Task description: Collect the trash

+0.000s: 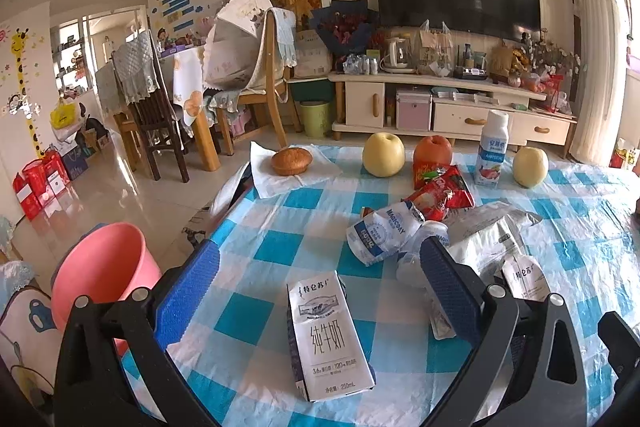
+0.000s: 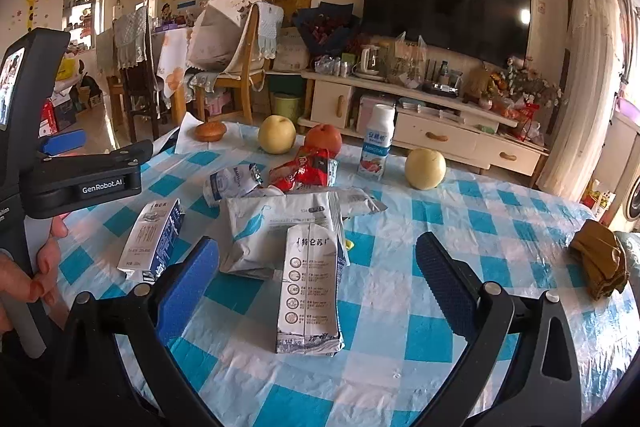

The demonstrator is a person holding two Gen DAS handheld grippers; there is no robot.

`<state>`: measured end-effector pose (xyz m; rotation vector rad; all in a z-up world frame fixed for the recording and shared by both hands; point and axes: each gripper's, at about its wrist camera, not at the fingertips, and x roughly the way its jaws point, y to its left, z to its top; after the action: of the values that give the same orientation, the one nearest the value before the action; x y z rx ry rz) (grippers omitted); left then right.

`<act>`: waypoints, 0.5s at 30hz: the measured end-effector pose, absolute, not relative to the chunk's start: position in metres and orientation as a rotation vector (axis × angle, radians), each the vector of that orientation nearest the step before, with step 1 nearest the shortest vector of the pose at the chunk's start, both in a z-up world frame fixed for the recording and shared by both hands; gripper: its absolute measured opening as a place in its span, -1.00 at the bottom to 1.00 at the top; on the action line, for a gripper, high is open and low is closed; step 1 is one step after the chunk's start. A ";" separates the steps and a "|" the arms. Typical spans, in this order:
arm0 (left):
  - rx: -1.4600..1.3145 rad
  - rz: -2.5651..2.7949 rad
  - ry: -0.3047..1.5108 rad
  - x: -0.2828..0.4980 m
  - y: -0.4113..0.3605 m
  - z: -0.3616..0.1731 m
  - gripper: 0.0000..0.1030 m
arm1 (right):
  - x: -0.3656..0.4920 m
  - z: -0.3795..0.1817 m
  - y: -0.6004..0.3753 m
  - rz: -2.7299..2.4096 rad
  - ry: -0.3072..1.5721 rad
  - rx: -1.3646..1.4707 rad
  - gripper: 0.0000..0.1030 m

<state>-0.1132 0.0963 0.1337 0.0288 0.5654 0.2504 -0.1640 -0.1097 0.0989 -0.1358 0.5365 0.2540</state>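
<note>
A white milk carton (image 1: 326,337) lies flat on the blue checked tablecloth (image 1: 280,251), between the blue pads of my open left gripper (image 1: 320,287); in the right wrist view that carton (image 2: 154,239) lies at the left. A second flattened milk carton (image 2: 310,291) lies between the fingers of my open right gripper (image 2: 318,279). Behind them is a heap of trash: a white pouch (image 2: 276,227), a crumpled white-blue wrapper (image 1: 380,231) and a red snack wrapper (image 1: 440,193). A pink bin (image 1: 100,271) stands on the floor beside the table's left edge.
Along the far side of the table stand two yellow pears (image 1: 383,155) (image 1: 530,166), an orange (image 1: 433,151), a yogurt bottle (image 1: 493,149) and a bun (image 1: 291,160) on white paper. A brown cloth (image 2: 600,263) lies at the right edge. A hand (image 2: 40,267) holds the left gripper's handle.
</note>
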 end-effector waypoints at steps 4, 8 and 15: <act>0.033 0.247 0.574 -0.110 0.096 0.131 0.92 | -0.162 0.095 -0.108 0.269 0.548 -0.140 0.93; 0.037 0.238 0.592 -0.106 0.094 0.126 0.92 | -0.160 0.092 -0.107 0.281 0.558 -0.139 0.93; 0.047 0.218 0.619 -0.100 0.093 0.119 0.92 | -0.150 0.082 -0.110 0.310 0.598 -0.114 0.93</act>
<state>-0.1004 0.0925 0.1193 0.0466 0.6191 0.2181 -0.1503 -0.1096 0.0816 -0.1139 0.5978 0.3098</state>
